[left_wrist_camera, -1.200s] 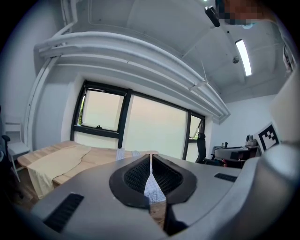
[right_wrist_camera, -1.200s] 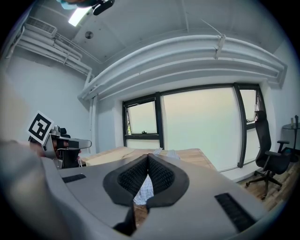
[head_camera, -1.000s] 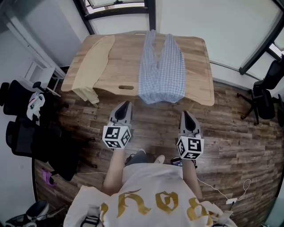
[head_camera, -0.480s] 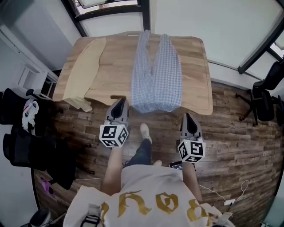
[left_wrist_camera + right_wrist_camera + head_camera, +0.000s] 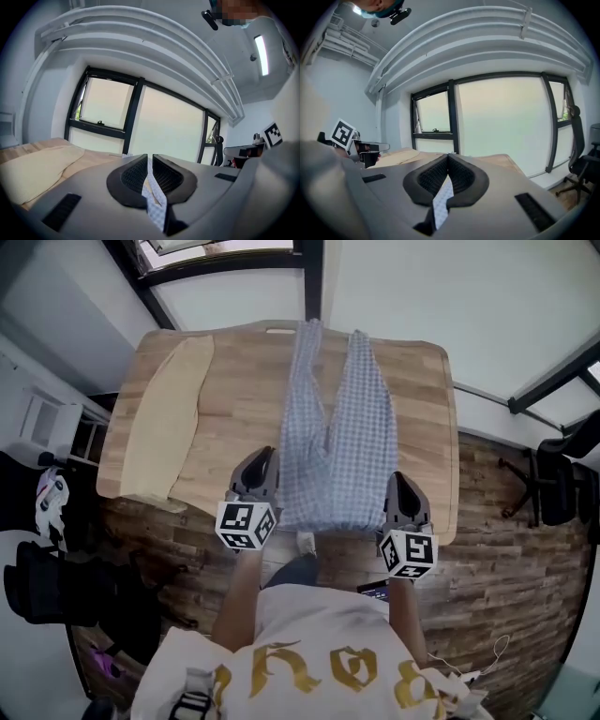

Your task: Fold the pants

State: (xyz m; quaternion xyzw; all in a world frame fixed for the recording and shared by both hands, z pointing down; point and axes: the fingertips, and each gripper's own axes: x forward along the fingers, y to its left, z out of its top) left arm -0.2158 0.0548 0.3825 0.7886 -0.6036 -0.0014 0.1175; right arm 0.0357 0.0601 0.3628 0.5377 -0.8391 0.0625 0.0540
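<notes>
- Nearest the person, the left gripper (image 5: pixel 264 457) and the right gripper (image 5: pixel 398 479) are both clamped shut. Each gripper view shows a thin strip of checked fabric pinched between the pads, matching the blue-and-white checked pants (image 5: pixel 342 427).
- Both grippers have come forward. A second ago they hung over the brown plank floor (image 5: pixel 511 549), short of the table. Now their tips reach over the near edge of the light wooden table (image 5: pixel 234 399), one on each side of the waist end.
- The pants lie lengthwise down the table's middle. The waist droops over the near edge and the legs run to the far edge, much as before.
- The grip looks to be on the waist corners, so this advance probably starts carrying the waist toward the cuffs. No doubled layer shows yet.
- At the far left, the long cream cloth (image 5: pixel 164 418) lies unchanged.
</notes>
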